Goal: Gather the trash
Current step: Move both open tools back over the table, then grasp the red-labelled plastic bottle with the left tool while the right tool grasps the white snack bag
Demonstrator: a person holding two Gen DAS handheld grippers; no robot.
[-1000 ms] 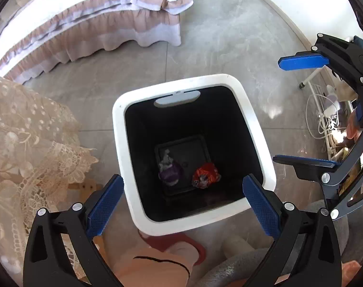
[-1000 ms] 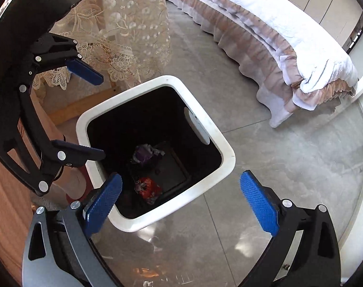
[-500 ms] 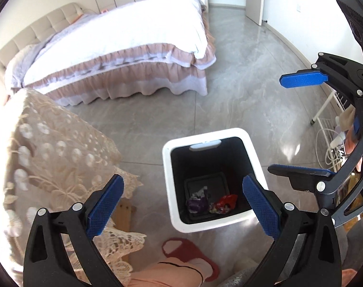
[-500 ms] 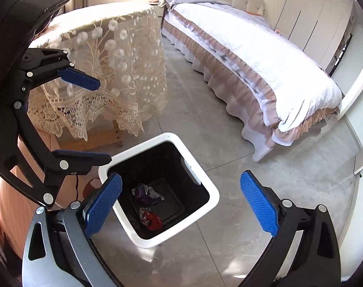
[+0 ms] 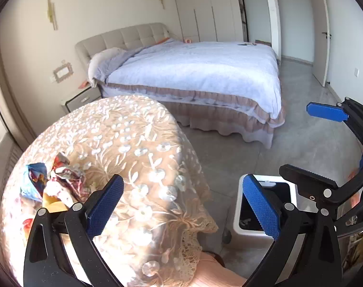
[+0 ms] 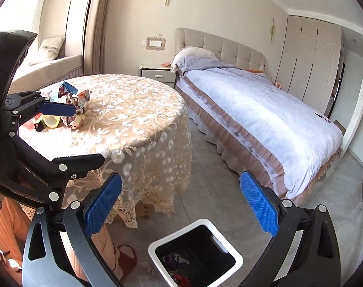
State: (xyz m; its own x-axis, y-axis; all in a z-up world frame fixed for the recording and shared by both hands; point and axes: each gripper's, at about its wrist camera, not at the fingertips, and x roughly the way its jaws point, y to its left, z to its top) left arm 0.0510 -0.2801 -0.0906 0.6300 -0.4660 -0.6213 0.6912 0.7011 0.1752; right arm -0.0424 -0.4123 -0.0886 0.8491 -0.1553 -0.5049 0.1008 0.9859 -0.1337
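- Left wrist view: the left gripper has its blue jaws spread wide, with nothing between them.
- Crumpled wrappers lie in a pile on the lace tablecloth, out past the left jaw and a bit to its left.
- The white trash bin stands on the gray floor, right behind the right jaw, which hides part of its rim.
- The right gripper shows at the right edge, its jaws wide apart and holding nothing.
- A bed sits far ahead of the jaws.
- Right wrist view: the right gripper is open wide and empty.
- The trash bin is low down between the two jaws, with bits of trash inside at the bottom.
- The wrappers sit on the round table, far ahead and left of the left jaw, next to a roll of tape.
- The left gripper is at the left side, jaws apart, its top jaw in front of the wrappers.
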